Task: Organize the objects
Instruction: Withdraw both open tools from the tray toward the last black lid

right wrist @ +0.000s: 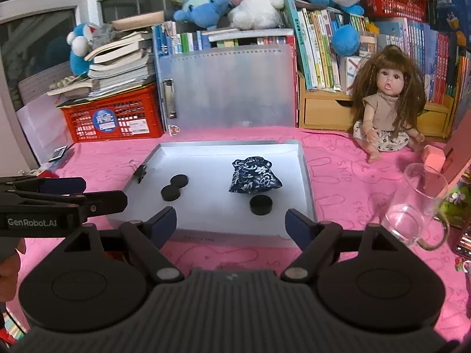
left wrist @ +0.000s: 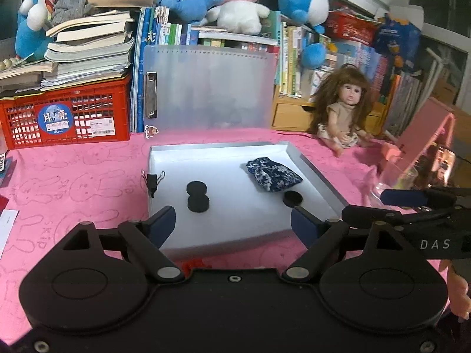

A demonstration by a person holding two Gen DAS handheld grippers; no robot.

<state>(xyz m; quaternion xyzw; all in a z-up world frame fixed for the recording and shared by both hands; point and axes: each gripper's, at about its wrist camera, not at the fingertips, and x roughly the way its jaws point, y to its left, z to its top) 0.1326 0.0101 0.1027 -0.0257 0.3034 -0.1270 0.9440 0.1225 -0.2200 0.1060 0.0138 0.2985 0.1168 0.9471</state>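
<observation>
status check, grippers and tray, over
Left gripper open, empty. Right gripper open, empty. Tray holds three black discs, blue floral pouch; binder clip on its left rim. Nothing in the way.

Left gripper point(left wrist: 232, 223) and right gripper point(right wrist: 231, 222) side by side, angled downward, jaws spread wide and empty.

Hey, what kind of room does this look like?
Probably a child's room or home study corner: plush toys sit on a crowded row of books, and a doll sits on the pink cloth.
</observation>
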